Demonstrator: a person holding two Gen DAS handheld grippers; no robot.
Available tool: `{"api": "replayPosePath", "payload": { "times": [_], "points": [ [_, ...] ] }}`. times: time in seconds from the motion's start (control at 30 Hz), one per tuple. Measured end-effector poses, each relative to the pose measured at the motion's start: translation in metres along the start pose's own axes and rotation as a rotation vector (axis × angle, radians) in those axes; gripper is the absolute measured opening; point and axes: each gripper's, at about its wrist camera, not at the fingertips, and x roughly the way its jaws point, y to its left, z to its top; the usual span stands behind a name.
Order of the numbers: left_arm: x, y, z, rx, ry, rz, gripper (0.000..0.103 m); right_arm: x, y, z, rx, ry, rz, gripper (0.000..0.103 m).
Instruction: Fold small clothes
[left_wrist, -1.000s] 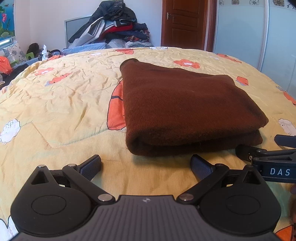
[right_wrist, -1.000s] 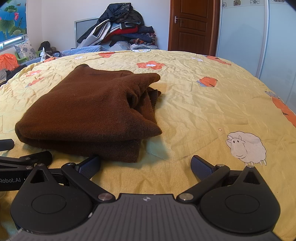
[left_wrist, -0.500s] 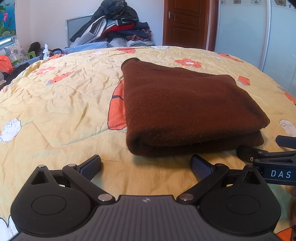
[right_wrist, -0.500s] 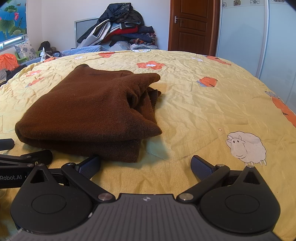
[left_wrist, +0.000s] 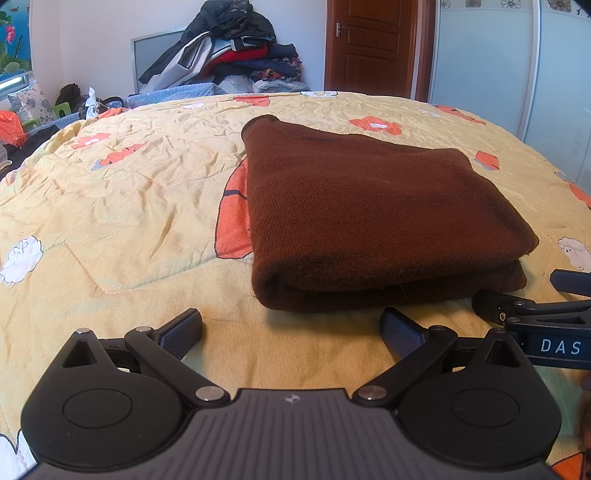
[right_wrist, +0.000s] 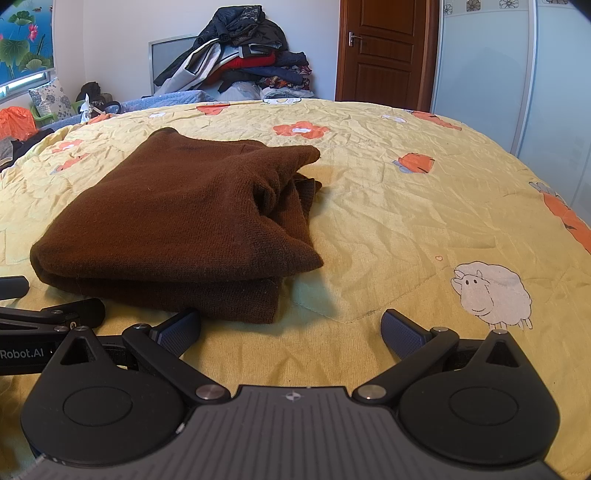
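Note:
A brown knitted garment lies folded in a thick stack on the yellow bedspread; it also shows in the right wrist view. My left gripper is open and empty, just short of the stack's near folded edge. My right gripper is open and empty, in front of the stack's near right corner. Each gripper's fingers show in the other's view: the right one at the right edge, the left one at the left edge.
The bedspread has flower and sheep prints. A pile of clothes stands behind the bed. A brown door and sliding wardrobe panels lie beyond. Clutter sits at the far left.
Both grippers stay open and nearly still. The left wrist view has crept slightly right and back; the garment has not moved.

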Motion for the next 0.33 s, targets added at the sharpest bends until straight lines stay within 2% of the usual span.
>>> {"api": "replayPosePath", "payload": {
  "times": [0.13,0.27,0.33],
  "points": [
    [-0.005,0.005,-0.004,-0.021,-0.019,-0.013,0.103,0.000,0.000,0.000,0.000,0.000,0.000,0.103],
    [-0.016,0.008,-0.006,-0.001,-0.031,0.032,0.103,-0.002,-0.001,0.000,0.001,0.002,0.008,0.103],
    [-0.028,0.021,0.001,0.008,-0.057,0.037,0.103,-0.006,-0.010,0.004,0.002,0.013,0.043,0.103]
  ]
}}
